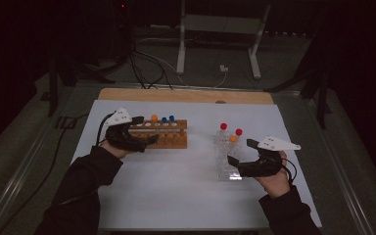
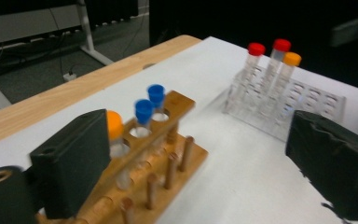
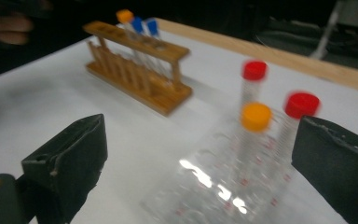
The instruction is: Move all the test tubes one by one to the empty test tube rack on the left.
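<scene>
1. My left gripper (image 1: 146, 130) has its jaws spread wide with nothing between them, at the near left end of the wooden test-tube rack (image 1: 162, 134).
2. In the left gripper view its left jaw sits right beside the orange-capped tube (image 2: 114, 127); contact unclear.
3. That wooden rack (image 2: 151, 161) also holds two blue-capped tubes (image 2: 149, 107) next to the orange one.
4. My right gripper (image 1: 242, 153) also has its jaws apart and is unloaded, at the near right side of the clear plastic tube rack (image 1: 226, 162).
5. The clear rack (image 3: 223, 182) carries two red-capped tubes (image 3: 254, 74) and one orange-capped tube (image 3: 255, 119), all upright.
6. Both racks stand on the white tabletop (image 1: 176, 186), well apart.
</scene>
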The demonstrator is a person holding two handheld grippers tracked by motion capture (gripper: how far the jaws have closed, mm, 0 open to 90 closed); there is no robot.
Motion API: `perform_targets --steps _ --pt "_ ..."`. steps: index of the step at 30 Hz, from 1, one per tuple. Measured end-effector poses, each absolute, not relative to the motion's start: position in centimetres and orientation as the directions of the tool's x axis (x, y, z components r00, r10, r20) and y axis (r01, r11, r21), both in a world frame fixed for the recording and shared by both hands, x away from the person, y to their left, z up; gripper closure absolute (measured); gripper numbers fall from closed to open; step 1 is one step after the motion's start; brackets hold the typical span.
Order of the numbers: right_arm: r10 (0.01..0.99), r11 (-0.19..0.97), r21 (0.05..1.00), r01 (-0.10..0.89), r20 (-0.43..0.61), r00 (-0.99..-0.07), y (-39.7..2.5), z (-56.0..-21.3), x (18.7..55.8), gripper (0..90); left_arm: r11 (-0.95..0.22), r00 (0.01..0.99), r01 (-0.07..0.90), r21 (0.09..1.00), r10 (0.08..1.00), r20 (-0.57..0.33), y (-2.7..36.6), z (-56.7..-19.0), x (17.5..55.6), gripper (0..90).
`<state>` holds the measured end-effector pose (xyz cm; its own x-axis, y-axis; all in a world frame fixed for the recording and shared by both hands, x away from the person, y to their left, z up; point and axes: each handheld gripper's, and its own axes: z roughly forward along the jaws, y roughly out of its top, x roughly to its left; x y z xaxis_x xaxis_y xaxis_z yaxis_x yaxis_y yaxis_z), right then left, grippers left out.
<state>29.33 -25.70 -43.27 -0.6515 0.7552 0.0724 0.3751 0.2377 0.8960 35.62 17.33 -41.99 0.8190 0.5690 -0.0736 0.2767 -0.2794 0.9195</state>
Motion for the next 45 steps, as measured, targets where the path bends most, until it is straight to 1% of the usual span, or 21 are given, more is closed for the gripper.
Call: perform_targets --steps 2,4,5,6,8,9,11,12,13,18,26,30,34,45 --pt "0.774 0.244 0.884 0.399 0.071 -0.630 -25.9 -43.9 29.8 7.7 -0.285 0.831 0.274 0.919 0.551 -0.077 17.3 -42.0 34.9 2.4" --pt "0.783 0.251 0.873 0.417 0.070 -0.618 -25.9 -44.4 30.3 15.3 -0.289 0.837 0.273 0.918 0.542 -0.079 17.2 -42.1 34.2 2.1" --pt "0.787 0.254 0.870 0.424 0.069 -0.613 -26.0 -44.7 30.6 17.5 -0.285 0.843 0.272 0.919 0.531 -0.085 17.2 -42.2 34.0 2.1" --pt "0.784 0.257 0.864 0.433 0.076 -0.616 -26.0 -44.9 30.8 22.1 -0.283 0.846 0.271 0.920 0.526 -0.088 17.2 -42.3 33.7 1.8" --pt "0.795 0.266 0.854 0.447 0.068 -0.603 -25.9 -45.3 31.2 28.2 -0.283 0.851 0.269 0.921 0.517 -0.090 17.0 -42.6 33.2 1.7" --pt "0.796 0.269 0.849 0.455 0.070 -0.601 -25.9 -45.5 31.5 33.9 -0.283 0.852 0.264 0.922 0.516 -0.085 17.0 -42.7 32.9 1.7" --pt "0.803 0.270 0.844 0.463 0.068 -0.593 -25.8 -45.8 31.8 40.1 -0.285 0.856 0.258 0.923 0.511 -0.081 16.9 -42.8 32.5 1.7" --pt "0.804 0.272 0.841 0.468 0.069 -0.591 -25.8 -45.9 32.0 45.9 -0.284 0.856 0.255 0.924 0.511 -0.079 16.9 -42.8 32.4 1.7" --pt "0.809 0.277 0.834 0.476 0.065 -0.585 -25.7 -46.0 32.3 49.2 -0.289 0.856 0.250 0.924 0.511 -0.072 16.8 -42.9 32.3 1.7" --pt "0.819 0.300 0.818 0.490 0.043 -0.573 -25.2 -46.4 33.1 59.2 -0.286 0.858 0.247 0.926 0.509 -0.072 16.9 -43.0 32.1 1.7" --pt "0.822 0.328 0.804 0.497 0.017 -0.570 -24.5 -46.9 33.8 68.4 -0.282 0.857 0.255 0.925 0.509 -0.081 17.0 -43.1 32.1 1.8" --pt "0.832 0.344 0.803 0.487 -0.020 -0.555 -24.2 -46.9 33.8 74.0 -0.286 0.858 0.256 0.924 0.508 -0.081 17.0 -43.2 32.1 1.7" --pt "0.831 0.348 0.802 0.485 -0.024 -0.556 -24.1 -46.8 33.8 74.9 -0.292 0.857 0.258 0.921 0.510 -0.078 17.0 -43.2 32.2 1.8" --pt "0.834 0.327 0.846 0.421 -0.048 -0.550 -24.2 -44.5 32.8 75.0 -0.297 0.861 0.258 0.919 0.503 -0.079 17.0 -43.2 32.2 1.8"
